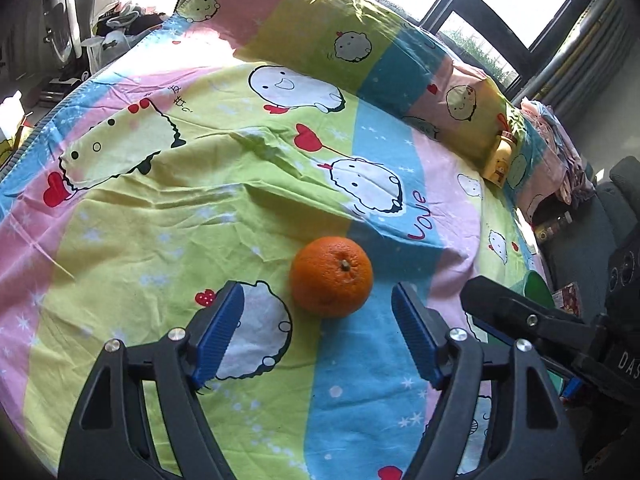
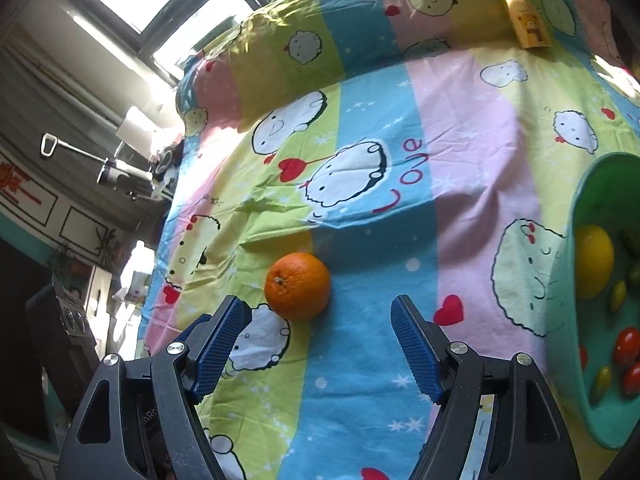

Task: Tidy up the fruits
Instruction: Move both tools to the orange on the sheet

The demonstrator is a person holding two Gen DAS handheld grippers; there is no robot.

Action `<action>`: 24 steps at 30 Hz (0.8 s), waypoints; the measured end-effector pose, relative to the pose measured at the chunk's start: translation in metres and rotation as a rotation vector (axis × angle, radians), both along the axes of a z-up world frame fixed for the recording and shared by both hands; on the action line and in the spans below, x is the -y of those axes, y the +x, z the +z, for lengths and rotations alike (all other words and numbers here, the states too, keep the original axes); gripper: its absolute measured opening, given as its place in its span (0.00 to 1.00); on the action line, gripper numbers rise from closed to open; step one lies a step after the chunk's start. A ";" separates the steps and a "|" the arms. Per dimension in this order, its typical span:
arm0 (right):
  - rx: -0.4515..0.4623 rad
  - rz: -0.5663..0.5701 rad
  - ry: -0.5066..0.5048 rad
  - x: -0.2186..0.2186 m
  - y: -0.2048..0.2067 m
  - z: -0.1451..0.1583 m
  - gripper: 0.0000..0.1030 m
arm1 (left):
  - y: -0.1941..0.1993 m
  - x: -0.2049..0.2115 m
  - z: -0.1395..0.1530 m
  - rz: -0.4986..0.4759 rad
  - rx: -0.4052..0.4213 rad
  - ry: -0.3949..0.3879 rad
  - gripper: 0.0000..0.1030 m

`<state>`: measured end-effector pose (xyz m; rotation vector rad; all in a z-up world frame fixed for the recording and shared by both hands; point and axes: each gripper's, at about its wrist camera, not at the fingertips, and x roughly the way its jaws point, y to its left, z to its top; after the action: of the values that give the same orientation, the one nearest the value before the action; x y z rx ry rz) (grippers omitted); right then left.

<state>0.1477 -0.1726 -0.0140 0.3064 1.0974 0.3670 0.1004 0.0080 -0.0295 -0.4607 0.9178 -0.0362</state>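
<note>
One orange (image 1: 331, 276) lies on the patterned bedsheet (image 1: 160, 240), stem side up. In the left wrist view my left gripper (image 1: 318, 308) is open, its blue pads wide apart, and the orange sits just beyond the fingertips without touching them. In the right wrist view the same orange (image 2: 298, 286) lies ahead of my open right gripper (image 2: 318, 312), nearer its left pad, with nothing held. A green bowl (image 2: 580, 208) at the right edge holds a yellow lemon (image 2: 594, 266) and several small red, yellow and green tomatoes (image 2: 626, 346).
A yellow bottle with a bear print (image 2: 526, 20) rests against the pillow (image 1: 360, 28) at the head of the bed. A black finger (image 1: 500, 304) of the right gripper shows low at the right of the left wrist view. Windows and furniture ring the bed.
</note>
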 end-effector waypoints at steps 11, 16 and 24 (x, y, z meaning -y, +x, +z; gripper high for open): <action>-0.083 -0.157 0.080 -0.014 0.031 -0.021 0.75 | 0.015 -0.005 -0.013 -0.009 -0.019 -0.072 0.75; -0.053 -0.162 0.076 -0.027 0.032 -0.026 0.75 | 0.020 -0.008 -0.018 0.011 -0.020 -0.046 0.75; -0.128 -0.137 0.124 -0.028 0.047 -0.063 0.73 | 0.031 -0.011 -0.032 0.010 -0.050 -0.018 0.74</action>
<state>0.1943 -0.1447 -0.0766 0.5182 1.1736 0.2971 0.1315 0.0186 -0.0615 -0.4848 0.9650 -0.0235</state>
